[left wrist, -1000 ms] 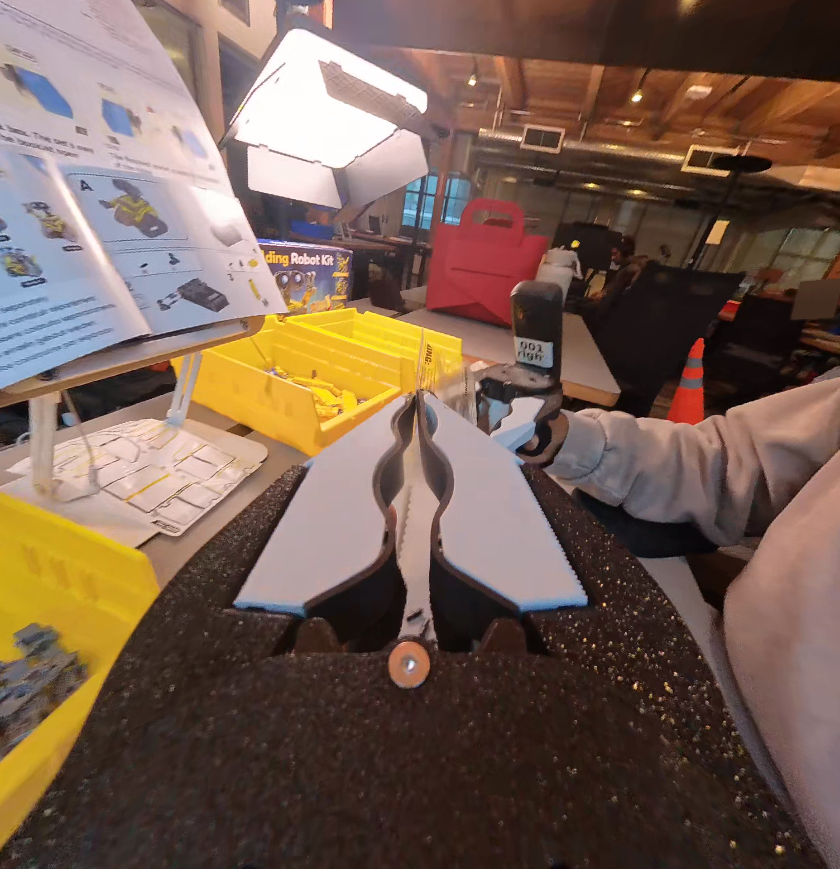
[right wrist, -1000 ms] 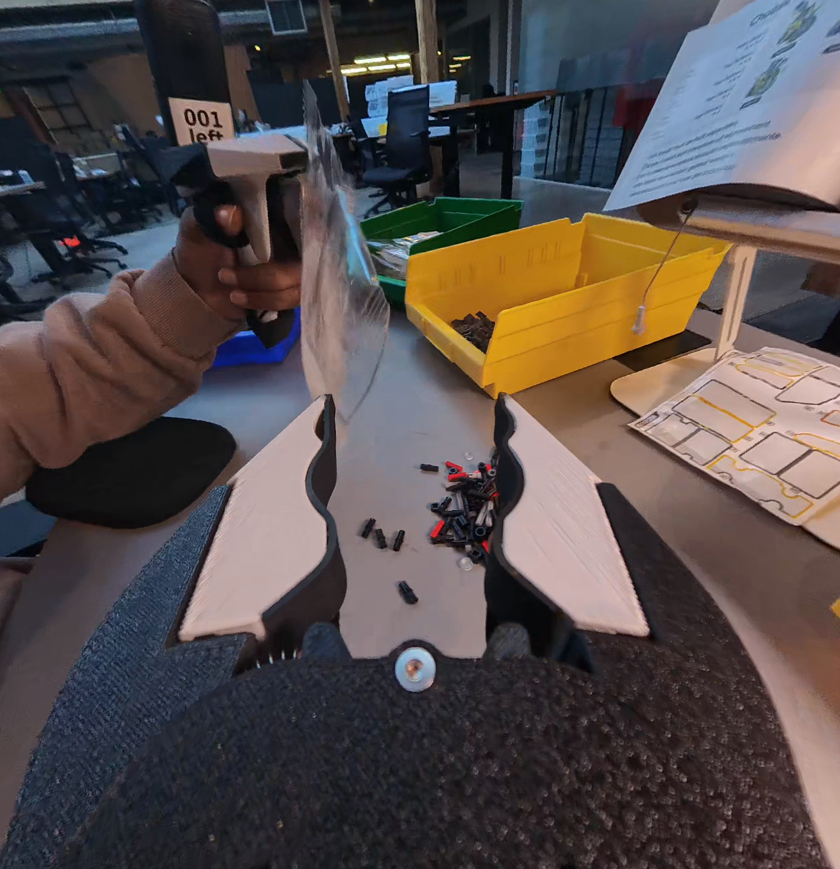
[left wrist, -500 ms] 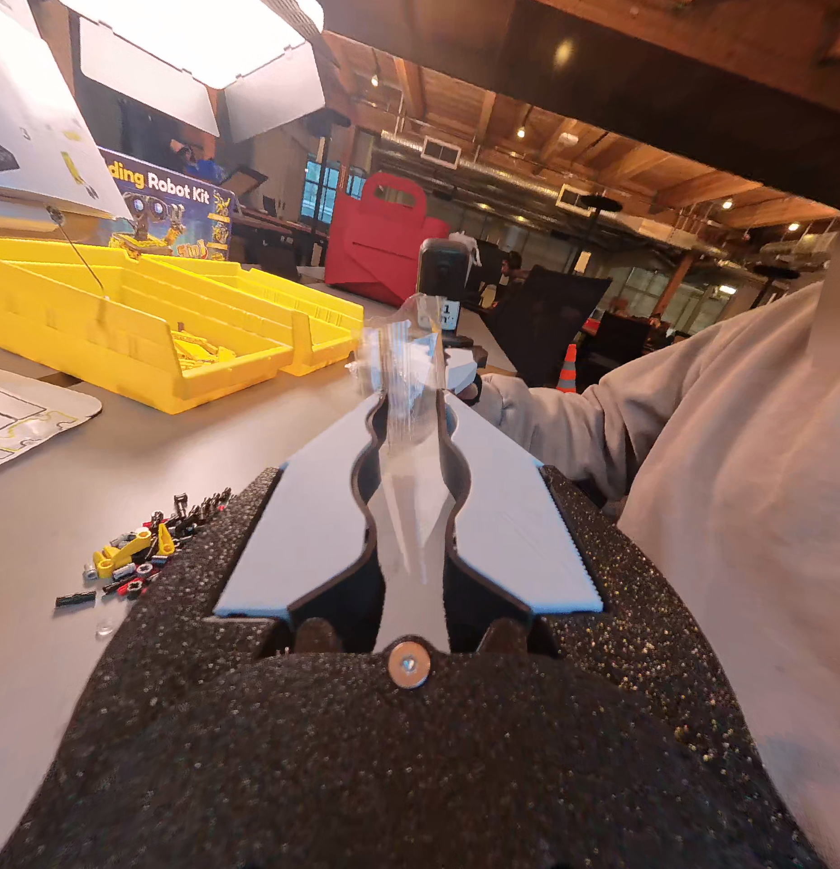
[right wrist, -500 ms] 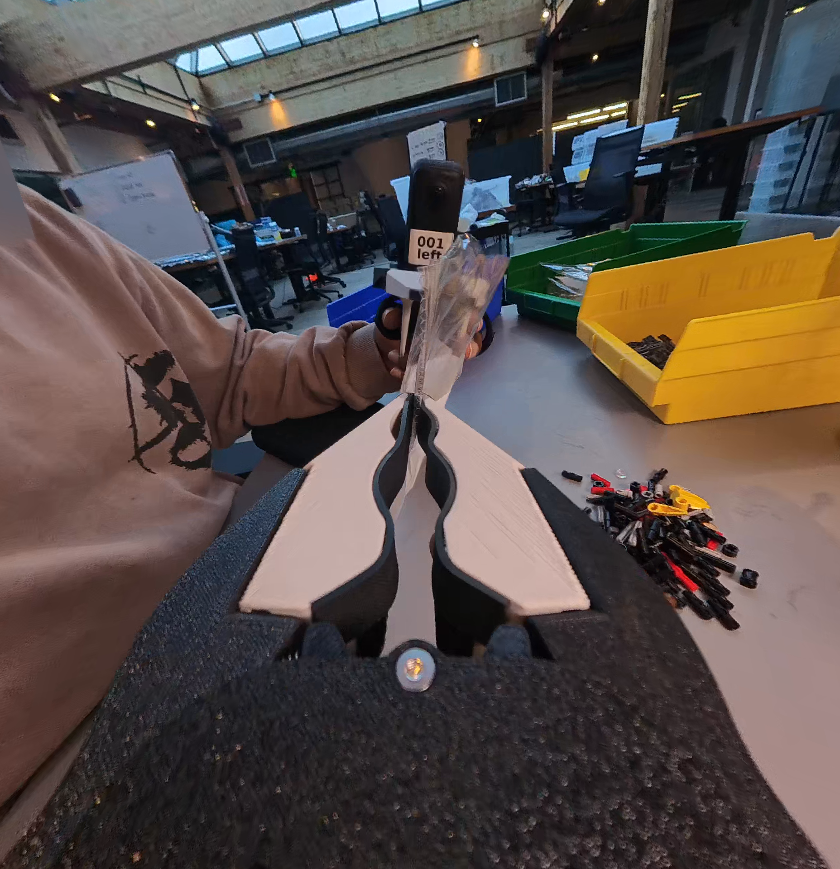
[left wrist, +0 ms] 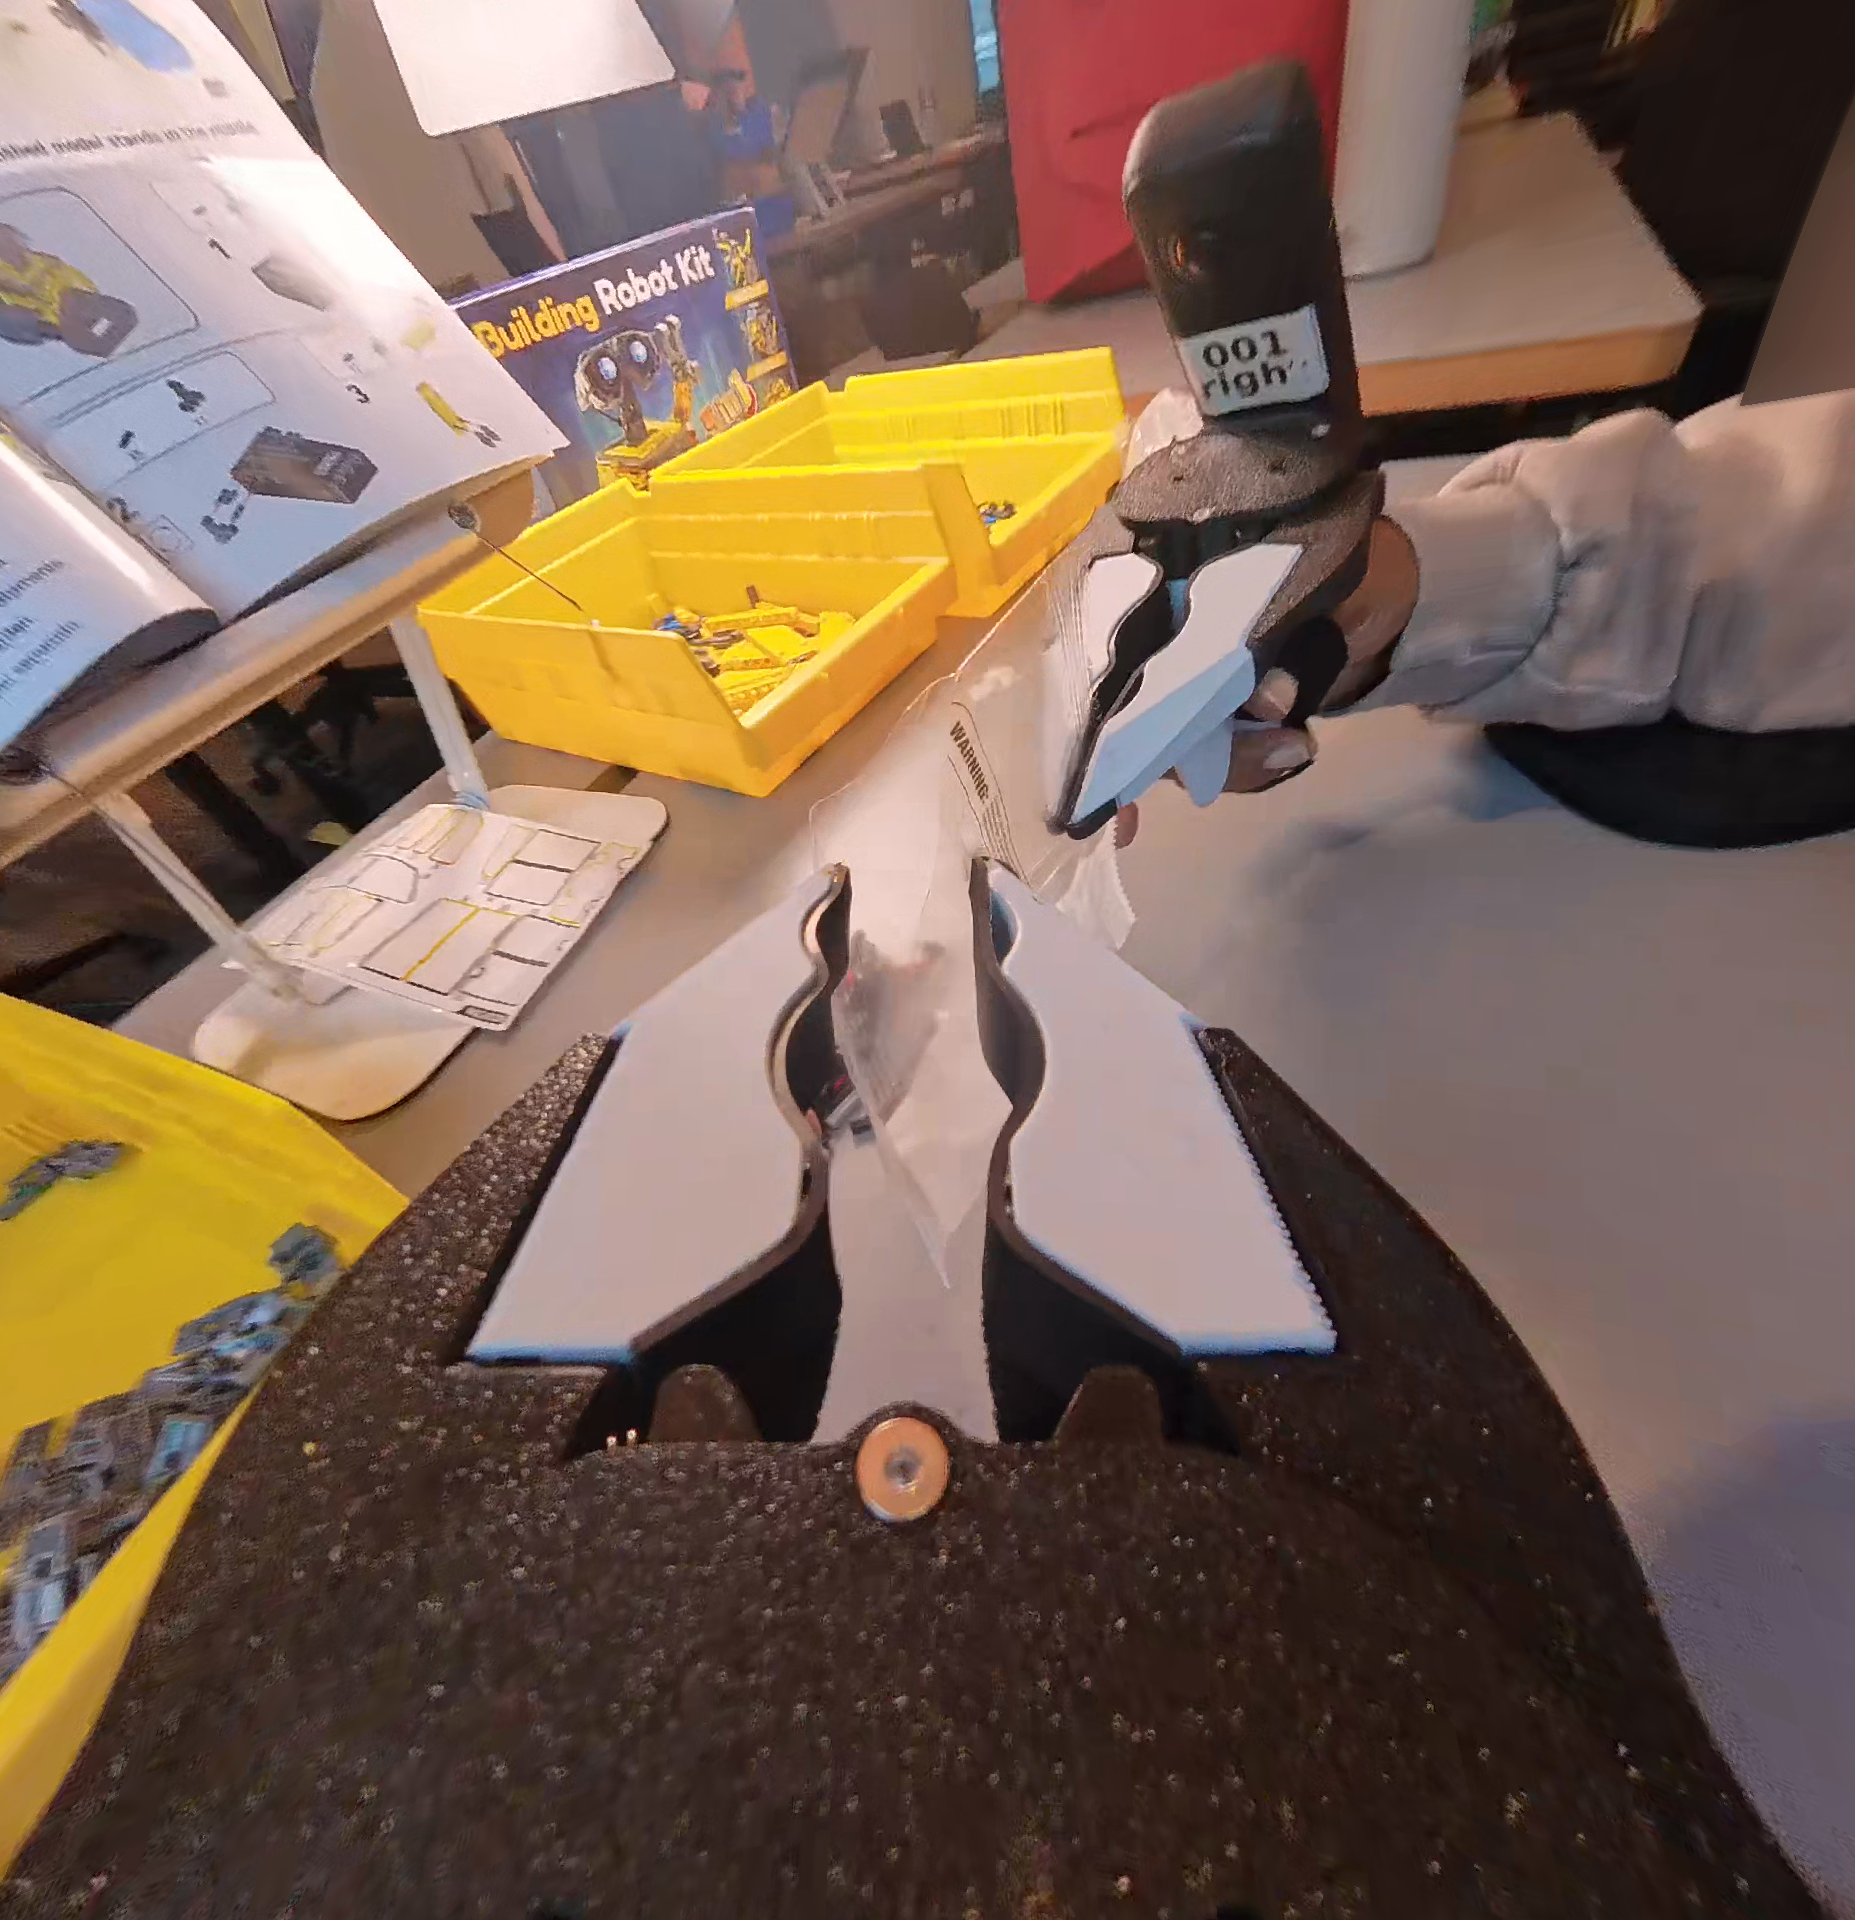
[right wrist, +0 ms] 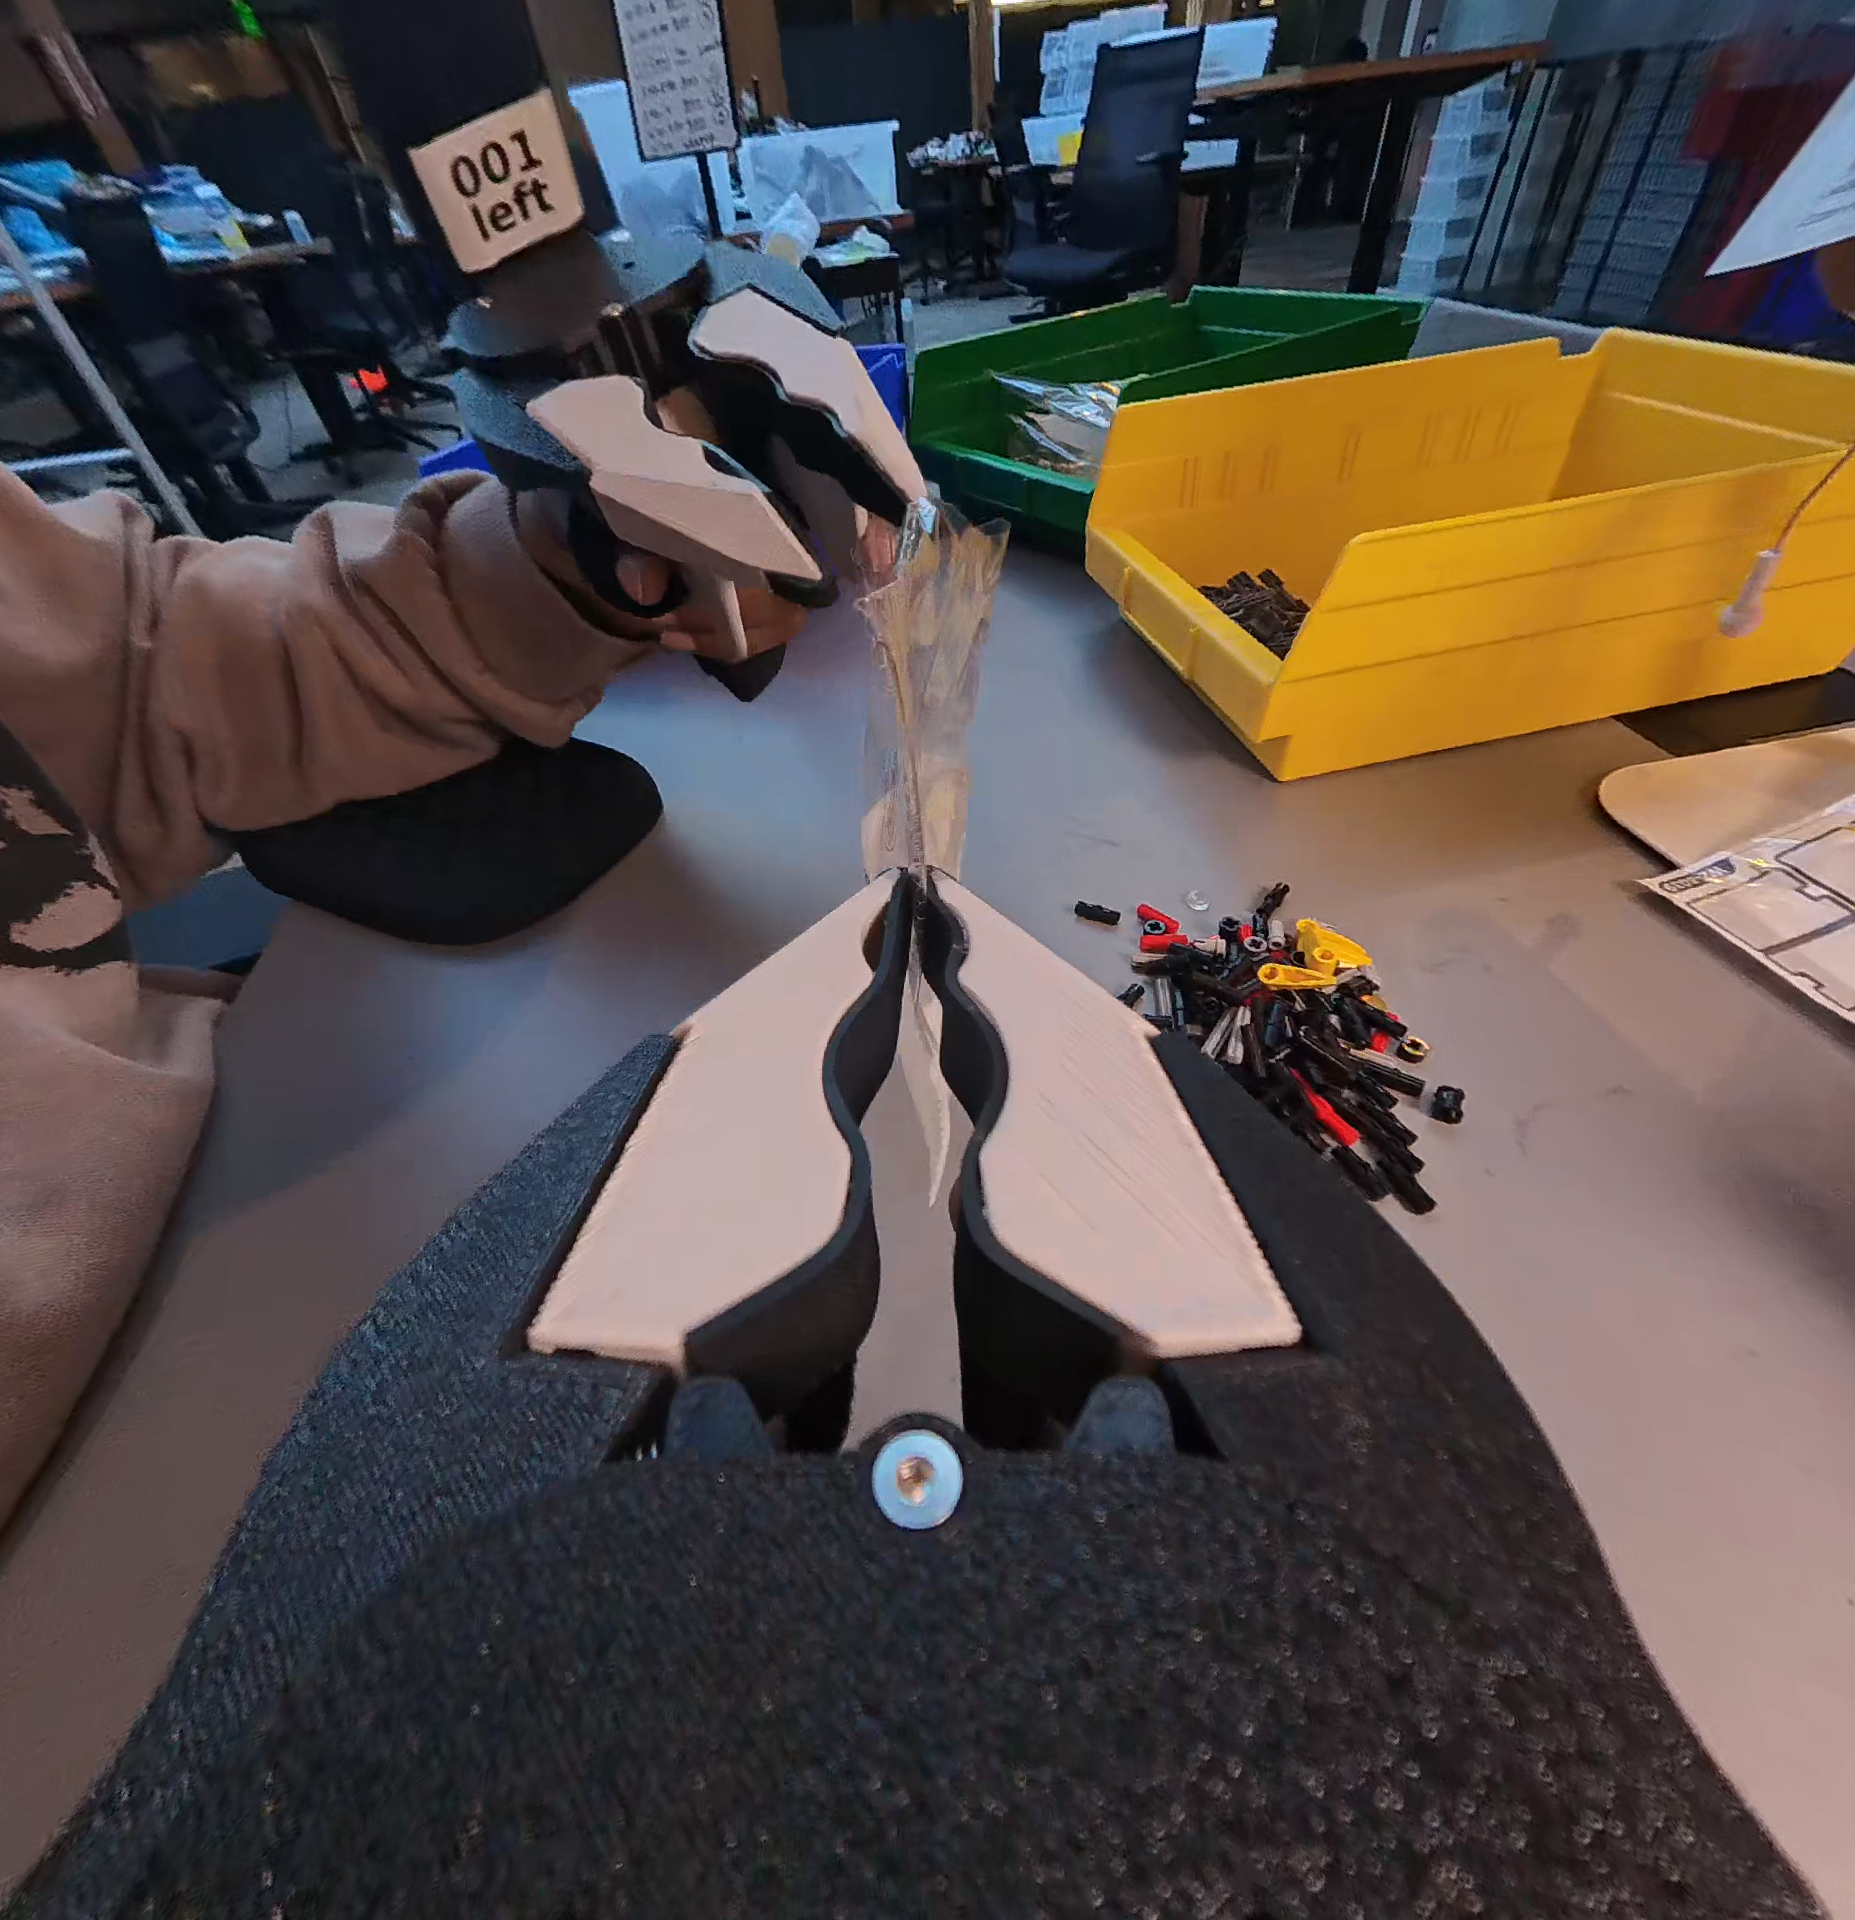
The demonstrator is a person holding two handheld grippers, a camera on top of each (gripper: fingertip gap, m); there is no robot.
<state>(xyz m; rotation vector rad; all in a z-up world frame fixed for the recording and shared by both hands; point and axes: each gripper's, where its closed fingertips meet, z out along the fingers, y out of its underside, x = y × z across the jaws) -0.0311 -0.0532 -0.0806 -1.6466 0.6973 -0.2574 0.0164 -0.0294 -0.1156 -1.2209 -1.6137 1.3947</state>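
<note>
A clear plastic bag [right wrist: 928, 675] hangs upright above the grey table, pinched at its lower edge by my right gripper [right wrist: 918, 883], which is shut on it. My left gripper [right wrist: 861, 540] is at the bag's top edge with its jaws apart. In the left wrist view the bag [left wrist: 996, 769] runs loosely between the spread fingers of the left gripper [left wrist: 907, 883] up to the shut right gripper [left wrist: 1084, 810]. A pile of small black, red and yellow parts [right wrist: 1287, 1018] lies on the table to the right of the right gripper.
A yellow bin [right wrist: 1474, 623] and a green bin [right wrist: 1110, 374] stand behind the pile. More yellow bins [left wrist: 694, 644], a kit box [left wrist: 632, 343], an open booklet on a stand [left wrist: 175, 364], a sticker sheet [left wrist: 455, 914] and a near yellow bin [left wrist: 92, 1299] lie left. A black pad [right wrist: 455, 842] sits near the person's sleeve. My hands' fingertips stand some 7 cm from each other.
A second ago the left gripper alone held the bag and the right was open. The right then shut on the bag, and the left has now opened its jaws.
</note>
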